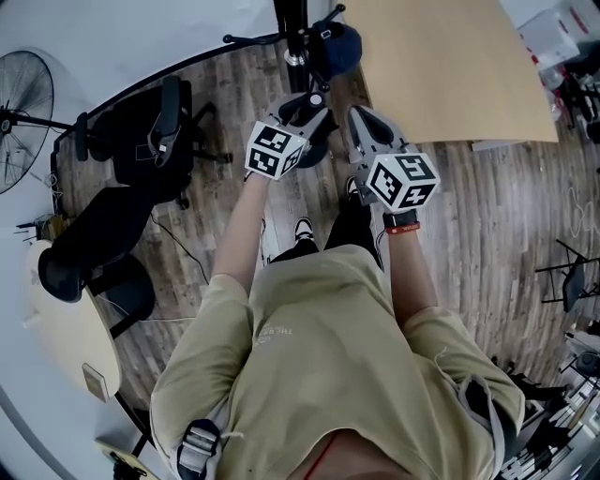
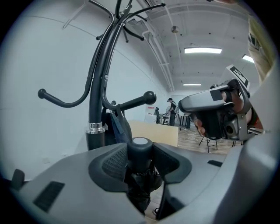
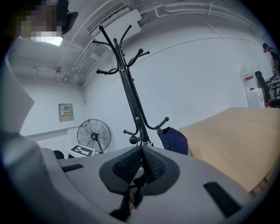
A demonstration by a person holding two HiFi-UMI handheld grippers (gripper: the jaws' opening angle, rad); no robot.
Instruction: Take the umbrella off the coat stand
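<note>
In the left gripper view, my left gripper [image 2: 141, 159] is shut on a folded black umbrella [image 2: 141, 151]. Its round grey-topped end stands up between the pads. Just beyond it rises the black coat stand [image 2: 95, 105] with curved hooks, and a navy bag [image 2: 120, 127] hangs on one hook. My right gripper [image 2: 188, 104] floats to the right of the left one. In the right gripper view the right gripper [image 3: 141, 151] has its pads [image 3: 153, 166] meeting at the tips. Something thin and dark shows below them; I cannot tell what. From the head view both grippers [image 1: 314, 103] [image 1: 361, 120] point at the stand [image 1: 295, 28].
A wooden table [image 1: 450, 66] stands right of the stand. Black office chairs [image 1: 141, 141] and a floor fan [image 1: 19, 103] are on the left, with a pale round table [image 1: 66, 328] nearer me. People and chairs are far off in the room.
</note>
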